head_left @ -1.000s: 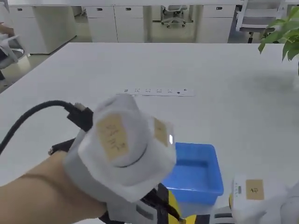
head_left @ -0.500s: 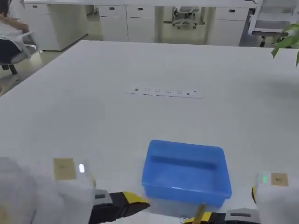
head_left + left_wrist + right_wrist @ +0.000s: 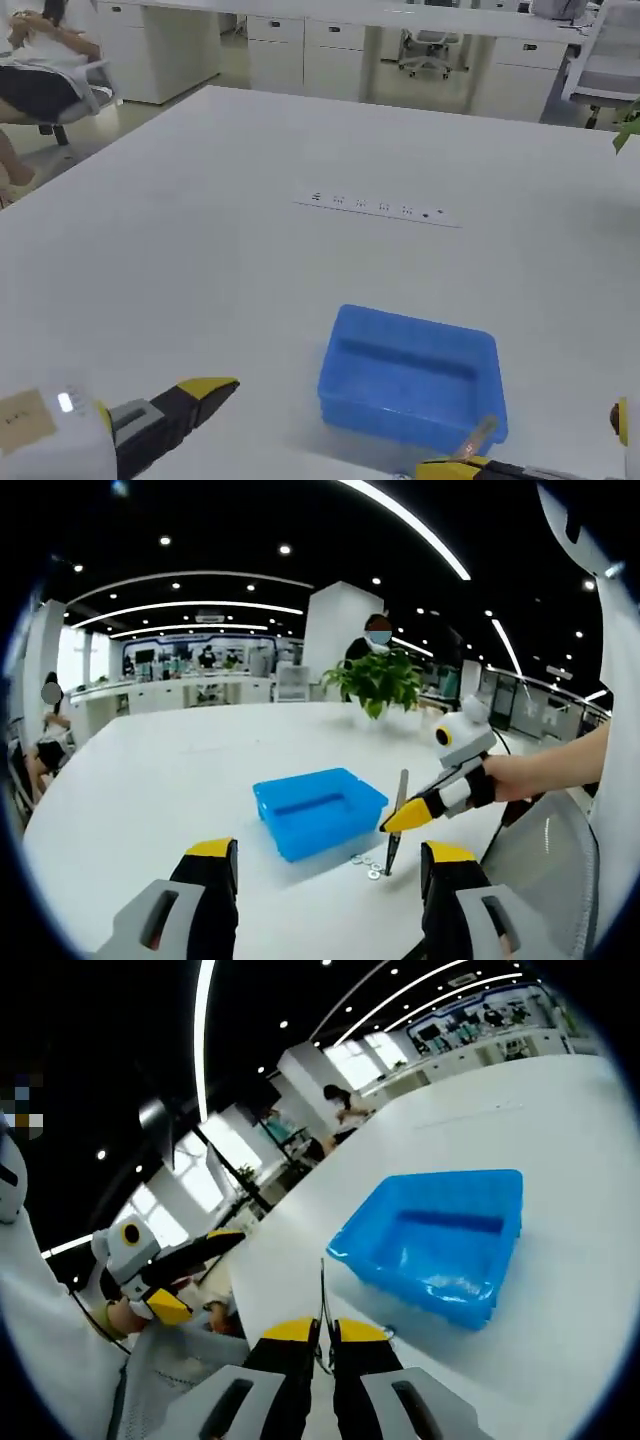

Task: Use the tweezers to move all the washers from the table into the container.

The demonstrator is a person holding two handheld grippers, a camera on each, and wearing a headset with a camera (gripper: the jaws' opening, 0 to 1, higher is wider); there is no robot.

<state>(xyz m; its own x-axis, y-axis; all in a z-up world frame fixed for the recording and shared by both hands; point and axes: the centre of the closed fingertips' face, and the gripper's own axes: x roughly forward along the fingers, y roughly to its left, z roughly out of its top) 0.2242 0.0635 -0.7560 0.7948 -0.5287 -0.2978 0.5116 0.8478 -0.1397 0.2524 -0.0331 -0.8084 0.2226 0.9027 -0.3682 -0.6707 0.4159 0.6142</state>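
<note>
The blue container [image 3: 410, 375] stands near the table's front edge. My left gripper [image 3: 215, 392] hovers low at its left, and in the left gripper view it [image 3: 330, 880] is open with nothing between its jaws. My right gripper [image 3: 445, 466] sits at the container's near right, shut on the tweezers [image 3: 480, 432]. In the left gripper view the tweezers [image 3: 394, 825] point down at several small washers [image 3: 368, 864] lying on the table beside the container [image 3: 318, 808]. In the right gripper view the right gripper [image 3: 320, 1345] pinches the thin tweezers [image 3: 322, 1300] just in front of the container [image 3: 440, 1235].
A flush power strip [image 3: 380, 209] lies in the white table's [image 3: 200, 230] middle. A potted plant [image 3: 380, 683] stands at the far end. Cabinets and chairs line the room behind, and a person [image 3: 40, 60] sits at the far left.
The left gripper, held up close to the head camera a second ago, has dropped to the lower left. The head camera has shifted, so the container sits further right.
</note>
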